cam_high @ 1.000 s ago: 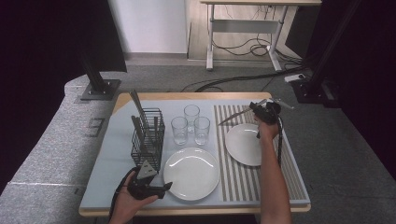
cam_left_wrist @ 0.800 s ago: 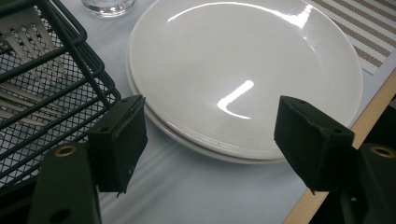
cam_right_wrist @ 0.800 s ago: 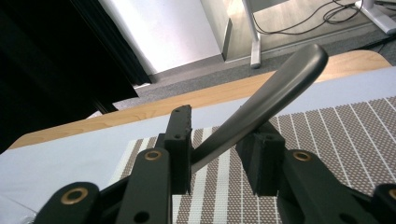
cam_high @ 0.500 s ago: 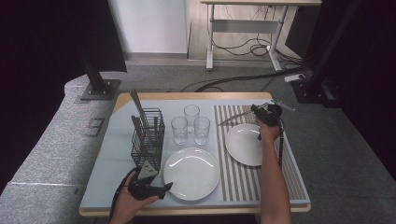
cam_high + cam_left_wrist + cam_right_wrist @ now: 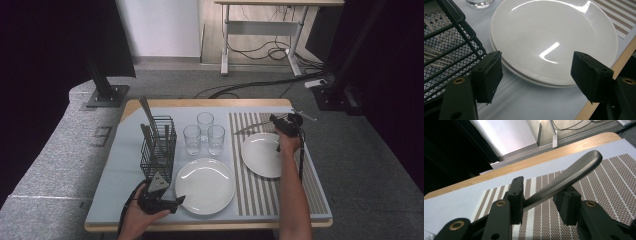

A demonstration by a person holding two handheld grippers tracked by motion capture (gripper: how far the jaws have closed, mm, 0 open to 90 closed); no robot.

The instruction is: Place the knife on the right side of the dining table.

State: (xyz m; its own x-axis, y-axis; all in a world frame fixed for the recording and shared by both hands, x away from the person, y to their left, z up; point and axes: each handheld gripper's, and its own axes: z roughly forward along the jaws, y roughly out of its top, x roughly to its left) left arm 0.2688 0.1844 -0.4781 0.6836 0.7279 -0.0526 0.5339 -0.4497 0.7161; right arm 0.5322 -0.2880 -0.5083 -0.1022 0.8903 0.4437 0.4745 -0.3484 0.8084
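My right gripper (image 5: 274, 120) hovers at the far edge of the striped placemat (image 5: 260, 200), just past a small white plate (image 5: 260, 155). A metal utensil (image 5: 250, 128) sticks out from it to the left. In the right gripper view its handle (image 5: 571, 173) lies slanted between the jaws of my right gripper (image 5: 539, 202), which have just been opening and stand open, no longer pinching it. My left gripper (image 5: 180, 200) rests open at the near-left rim of a large white plate (image 5: 205, 185). Its jaws (image 5: 536, 75) frame that plate's (image 5: 554, 37) edge without touching it.
A black wire basket (image 5: 157, 147) holding forks (image 5: 434, 22) stands just left of the large plate. Three clear glasses (image 5: 205, 122) stand behind the plate. The wooden table edge (image 5: 596, 97) runs close by my left gripper.
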